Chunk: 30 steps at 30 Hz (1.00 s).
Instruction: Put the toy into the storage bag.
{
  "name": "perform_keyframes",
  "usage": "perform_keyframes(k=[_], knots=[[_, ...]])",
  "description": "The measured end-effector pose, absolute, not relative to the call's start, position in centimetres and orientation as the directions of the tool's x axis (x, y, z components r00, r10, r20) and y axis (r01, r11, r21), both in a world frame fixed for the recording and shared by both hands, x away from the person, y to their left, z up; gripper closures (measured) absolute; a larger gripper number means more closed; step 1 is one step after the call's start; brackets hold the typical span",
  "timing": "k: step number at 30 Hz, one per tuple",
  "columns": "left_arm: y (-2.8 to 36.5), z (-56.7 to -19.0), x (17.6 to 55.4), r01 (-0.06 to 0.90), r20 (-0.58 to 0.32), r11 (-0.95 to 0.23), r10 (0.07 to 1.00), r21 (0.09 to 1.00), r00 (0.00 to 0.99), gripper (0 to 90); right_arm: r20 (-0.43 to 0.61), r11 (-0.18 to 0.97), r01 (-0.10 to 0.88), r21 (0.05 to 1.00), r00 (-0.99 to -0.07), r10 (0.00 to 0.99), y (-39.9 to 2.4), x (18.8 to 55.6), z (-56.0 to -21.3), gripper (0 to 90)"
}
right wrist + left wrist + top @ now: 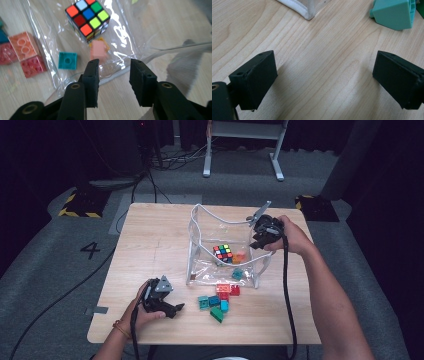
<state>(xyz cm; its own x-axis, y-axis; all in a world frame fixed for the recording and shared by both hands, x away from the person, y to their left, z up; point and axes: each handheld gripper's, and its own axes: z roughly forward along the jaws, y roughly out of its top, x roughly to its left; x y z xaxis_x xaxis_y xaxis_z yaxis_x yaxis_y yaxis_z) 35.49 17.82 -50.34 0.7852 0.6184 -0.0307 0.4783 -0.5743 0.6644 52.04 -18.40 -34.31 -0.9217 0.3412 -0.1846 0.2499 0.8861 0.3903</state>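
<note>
Grey carpet floor (50, 245) w/ cables, white frame (240, 140) behind — dark room.

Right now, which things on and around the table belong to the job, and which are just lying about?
In the job:
clear bag
puzzle cube
orange brick inside the bag
loose bricks
right gripper
left gripper

Lying about:
white frame
floor cables

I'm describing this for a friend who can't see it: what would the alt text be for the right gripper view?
Two black jaws of the right gripper stand slightly apart over the rim of a clear plastic bag on a wooden table. Inside lie a Rubik's cube, a pink brick and a teal brick; orange and red bricks sit outside.
</note>
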Motion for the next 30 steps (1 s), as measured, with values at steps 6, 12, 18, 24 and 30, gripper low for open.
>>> perform_keyframes(k=[6, 12, 18, 24, 30], knots=[[17.8, -50.3, 35.5, 0.479, -0.031, -0.575, 0.618, 0.664, 0.785, 5.6, -0.176, 0.793, 0.246, 0.557, -0.899, 0.402, -19.9, 50.7, -32.6, 48.8], [17.8, -50.3, 35.5, 0.479, -0.031, -0.575, 0.619, 0.664, 0.785, 5.5, -0.132, 0.657, 0.252, 0.711, -0.869, 0.477, -21.2, 49.1, -31.4, 41.5], [17.8, -50.3, 35.5, 0.48, -0.031, -0.572, 0.621, 0.665, 0.783, 5.5, -0.153, 0.551, 0.216, 0.806, -0.824, 0.546, -22.8, 46.6, -29.9, 33.9], [17.8, -50.3, 35.4, 0.481, -0.03, -0.572, 0.623, 0.665, 0.782, 5.5, -0.155, 0.502, 0.196, 0.842, -0.805, 0.573, -24.3, 44.5, -29.2, 33.3], [17.8, -50.3, 35.4, 0.484, -0.033, -0.571, 0.624, 0.664, 0.781, 5.5, -0.176, 0.469, 0.16, 0.869, -0.785, 0.594, -26.4, 41.6, -28.9, 33.1]])
